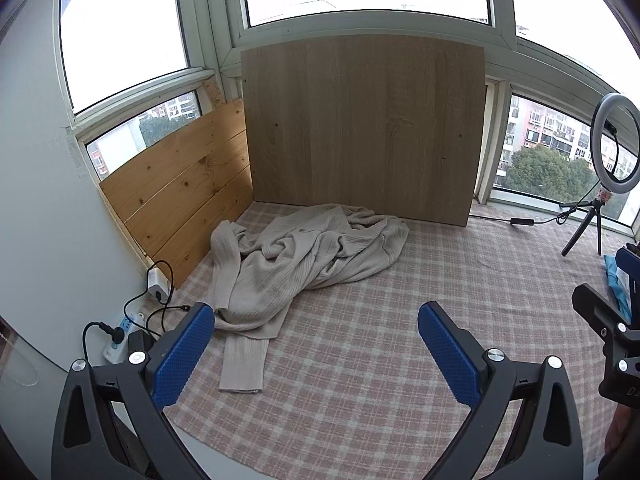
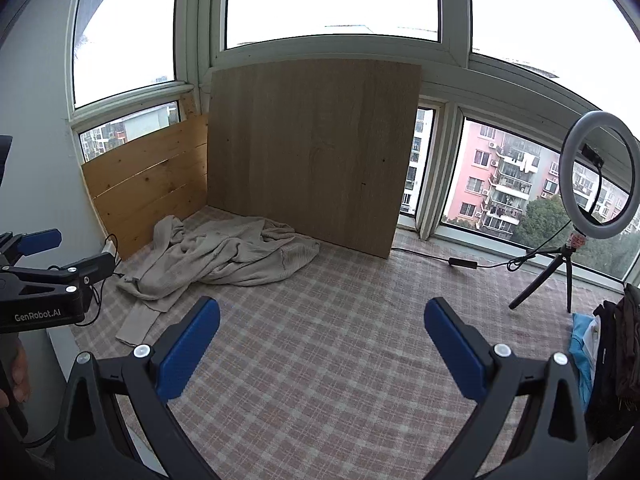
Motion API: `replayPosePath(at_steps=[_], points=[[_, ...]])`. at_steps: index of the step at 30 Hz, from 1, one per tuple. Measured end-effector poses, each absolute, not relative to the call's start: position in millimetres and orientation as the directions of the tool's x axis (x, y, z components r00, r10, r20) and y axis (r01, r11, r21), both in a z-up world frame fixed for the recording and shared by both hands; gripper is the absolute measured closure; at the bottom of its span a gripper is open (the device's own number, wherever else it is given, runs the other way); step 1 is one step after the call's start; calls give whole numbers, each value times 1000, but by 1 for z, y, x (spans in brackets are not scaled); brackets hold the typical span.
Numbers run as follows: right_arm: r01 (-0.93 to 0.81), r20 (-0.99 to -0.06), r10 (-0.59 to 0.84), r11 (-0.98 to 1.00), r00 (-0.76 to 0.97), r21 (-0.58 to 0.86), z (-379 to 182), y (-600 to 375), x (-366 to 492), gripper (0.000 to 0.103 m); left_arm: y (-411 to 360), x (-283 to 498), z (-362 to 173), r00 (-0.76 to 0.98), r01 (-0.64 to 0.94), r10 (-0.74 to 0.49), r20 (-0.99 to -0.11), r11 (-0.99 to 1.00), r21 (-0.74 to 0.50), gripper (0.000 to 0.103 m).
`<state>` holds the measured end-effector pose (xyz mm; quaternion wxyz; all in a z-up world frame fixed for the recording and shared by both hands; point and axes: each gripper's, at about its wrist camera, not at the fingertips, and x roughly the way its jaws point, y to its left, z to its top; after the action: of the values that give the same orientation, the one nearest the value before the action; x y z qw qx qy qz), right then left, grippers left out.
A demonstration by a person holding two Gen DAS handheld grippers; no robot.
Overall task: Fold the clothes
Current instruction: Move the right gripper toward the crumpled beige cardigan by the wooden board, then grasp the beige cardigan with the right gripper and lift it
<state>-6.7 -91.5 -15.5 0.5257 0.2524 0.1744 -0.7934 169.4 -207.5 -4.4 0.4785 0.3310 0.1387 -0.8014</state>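
Your left gripper point(image 1: 316, 354) and right gripper point(image 2: 322, 352) both hover above the checked cloth point(image 1: 400, 340) with fingers spread wide and nothing between them. Neither touches the garment.

The task's thing, a beige ribbed knit cardigan point(image 1: 304, 252), lies crumpled on the checked cloth, just in front of the upright wooden board point(image 1: 360, 128) and toward its left end. One sleeve point(image 1: 244, 360) trails away from the board toward your left gripper, lying flat with its cuff nearest you. A second bunched part point(image 1: 224, 248) rises at the side of the heap farthest from the ring light point(image 2: 598, 184).

Expect the knit to be soft, limp and fairly light. It will likely sag and stretch when lifted and hold no shape of its own. The ribbed surface should give the finger pads good friction.

Take hold at an edge, not in the middle of the heap: the trailing cuff is the clearest point. Where the hem and shoulders lie inside the folds cannot be told, so spread the cardigan flat before folding.
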Motion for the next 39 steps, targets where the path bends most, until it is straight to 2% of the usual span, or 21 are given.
replayPosePath(at_steps=[4, 9, 14, 20, 25, 32, 34, 36, 38, 39], points=[[948, -583, -771, -318, -258, 1, -9, -110, 16, 0, -213, 194, 3, -285, 881, -704, -651, -460, 112, 1], [969, -565, -814, -227, -135, 96, -7, -134, 30, 0, -232, 215, 5, -278, 891, -702, -656, -443, 97, 1], [961, -579, -787, -275, -213, 20, -8, -168, 40, 0, -270, 242, 0, -271, 890, -692, -669, -444, 99, 1], [959, -622, -751, -285, -223, 1, -27, -229, 38, 0, -332, 292, -15, -252, 913, -662, -706, -405, 55, 1], [966, -721, -684, -244, -111, 82, -78, -311, 44, 0, -372, 316, -32, -259, 907, -619, -741, -419, 33, 1], [952, -822, -563, -290, -84, 101, -166, -432, 59, 2, -411, 317, -51, -278, 899, -577, -768, -438, 4, 1], [953, -853, -519, -284, -58, 108, -187, -456, 64, 14, -419, 316, -56, -275, 897, -571, -773, -442, 7, 1], [955, -885, -463, -278, -36, 107, -208, -474, 69, 44, -428, 315, -61, -278, 893, -562, -779, -450, 6, 1], [958, -894, -448, -263, -15, 116, -217, -480, 71, 56, -436, 315, -66, -274, 893, -558, -784, -449, 8, 1], [959, -887, -461, -252, -3, 127, -217, -479, 71, 73, -440, 316, -68, -273, 895, -556, -785, -445, 4, 1]])
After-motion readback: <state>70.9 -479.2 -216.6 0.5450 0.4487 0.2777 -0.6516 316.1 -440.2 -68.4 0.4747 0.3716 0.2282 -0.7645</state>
